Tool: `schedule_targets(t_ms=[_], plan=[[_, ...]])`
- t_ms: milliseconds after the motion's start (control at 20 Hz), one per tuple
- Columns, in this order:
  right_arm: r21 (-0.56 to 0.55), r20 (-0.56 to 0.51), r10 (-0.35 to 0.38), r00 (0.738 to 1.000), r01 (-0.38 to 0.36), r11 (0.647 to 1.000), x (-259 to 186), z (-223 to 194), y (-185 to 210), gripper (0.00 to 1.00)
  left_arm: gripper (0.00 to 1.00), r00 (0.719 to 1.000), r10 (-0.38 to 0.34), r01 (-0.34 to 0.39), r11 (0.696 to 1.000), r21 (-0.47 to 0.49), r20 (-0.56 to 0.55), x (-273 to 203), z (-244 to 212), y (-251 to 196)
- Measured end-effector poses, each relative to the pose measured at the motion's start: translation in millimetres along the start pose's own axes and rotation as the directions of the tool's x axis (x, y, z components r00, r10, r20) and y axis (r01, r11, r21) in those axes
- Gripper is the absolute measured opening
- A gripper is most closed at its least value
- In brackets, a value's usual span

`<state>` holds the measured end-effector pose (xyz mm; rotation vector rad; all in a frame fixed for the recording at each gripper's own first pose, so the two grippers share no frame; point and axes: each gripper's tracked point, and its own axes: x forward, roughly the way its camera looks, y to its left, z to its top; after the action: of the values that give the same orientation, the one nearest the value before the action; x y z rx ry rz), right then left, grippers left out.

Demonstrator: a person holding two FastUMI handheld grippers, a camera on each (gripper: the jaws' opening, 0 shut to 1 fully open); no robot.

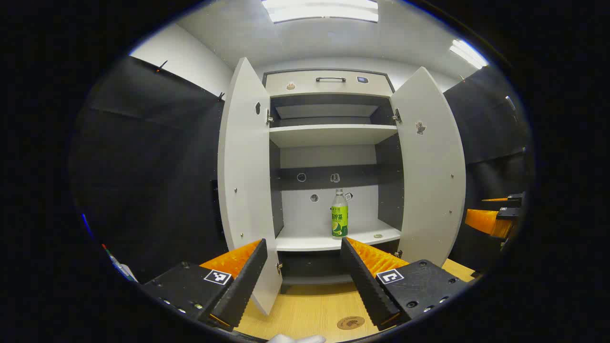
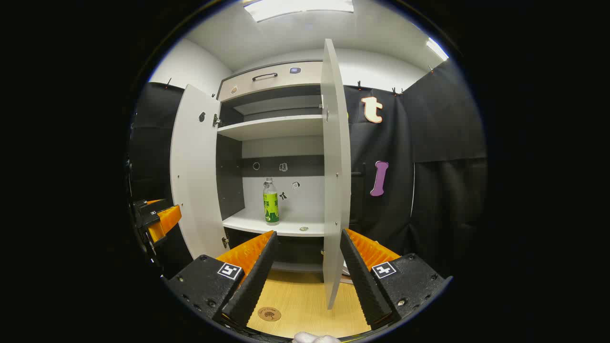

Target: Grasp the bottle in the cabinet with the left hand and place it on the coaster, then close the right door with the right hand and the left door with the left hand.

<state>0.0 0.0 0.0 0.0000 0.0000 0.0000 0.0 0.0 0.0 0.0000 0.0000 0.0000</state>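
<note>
Nothing of the task is showing as done yet. The bottle is standing upright on the lower shelf inside the cabinet, toward the shelf's right half, at about 12 o'clock from the left tongs. Those tongs are gaping wide and gripping nothing, well short of the shelf. The coaster is lying bare on the wooden worktop in front of the cabinet, at 6 o'clock in the left gripper view. Both doors are standing open: the left door and the right door are swung outward. The right tongs are likewise spread wide and empty, sitting near the right door's edge. Still ahead, by my reading: reaching in, gripping the bottle, setting it on the coaster, then shutting each door.
</note>
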Motion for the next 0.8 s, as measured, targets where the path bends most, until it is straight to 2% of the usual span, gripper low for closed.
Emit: schedule_targets(t_ms=[500,800], plan=[[-0.017,-0.003,-0.006,1.000,0.006,1.000,12.2,0.2,6.3,0.81,0.95,0.999,-0.031,0.031,0.999,-0.009,0.011,28.5,-0.8,-3.1],[-0.030,-0.015,-0.011,1.000,0.010,0.999,16.2,3.5,10.0,0.82,0.95,0.997,-0.055,0.055,0.998,0.007,0.044,71.0,5.1,-12.6]])
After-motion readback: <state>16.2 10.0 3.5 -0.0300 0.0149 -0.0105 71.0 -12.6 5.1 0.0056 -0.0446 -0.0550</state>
